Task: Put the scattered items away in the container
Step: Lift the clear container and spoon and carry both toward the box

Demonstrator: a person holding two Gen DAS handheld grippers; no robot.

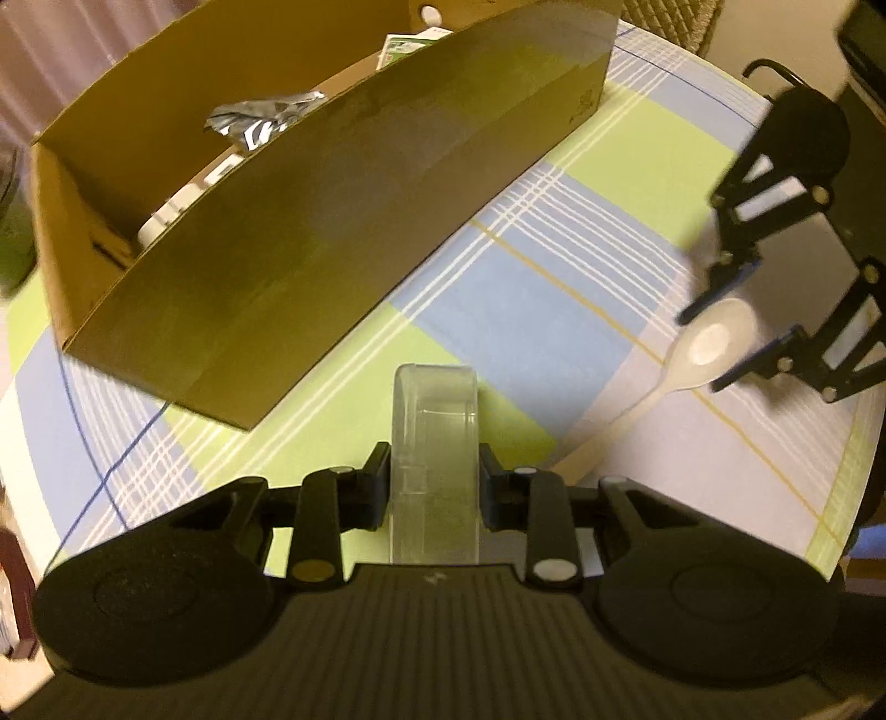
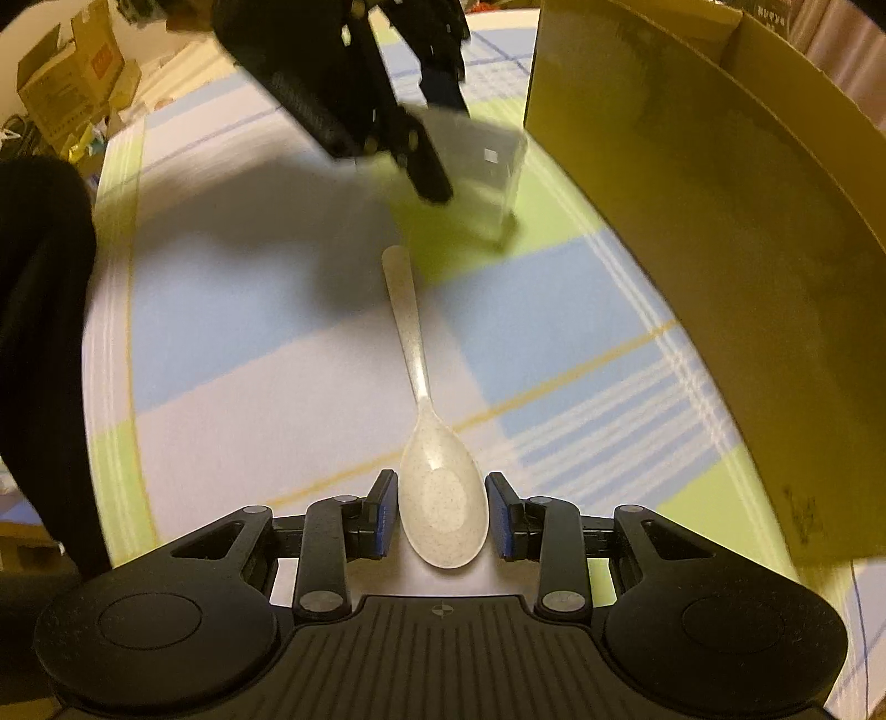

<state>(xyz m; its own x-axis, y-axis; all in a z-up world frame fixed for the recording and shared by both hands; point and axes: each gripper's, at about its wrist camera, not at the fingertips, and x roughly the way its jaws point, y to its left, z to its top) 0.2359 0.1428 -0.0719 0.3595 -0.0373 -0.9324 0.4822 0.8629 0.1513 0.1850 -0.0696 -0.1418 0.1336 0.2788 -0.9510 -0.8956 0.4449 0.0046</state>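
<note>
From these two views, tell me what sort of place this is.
Probably a lived-in home room: a plaid blue-green tablecloth on a round table, stacked brown cardboard boxes by the wall, and a curtain behind.

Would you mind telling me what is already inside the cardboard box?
In the left wrist view, the cardboard box holds a crumpled silver wrapper, a green-and-white packet and a white object against the near wall. That wall covers the box floor and anything lower.

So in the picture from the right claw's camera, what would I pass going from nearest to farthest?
Right claw with its fingers either side of the spoon bowl → the spoon's handle stretching away → clear plastic container held by the left claw → stacked cardboard boxes in the background.
</note>
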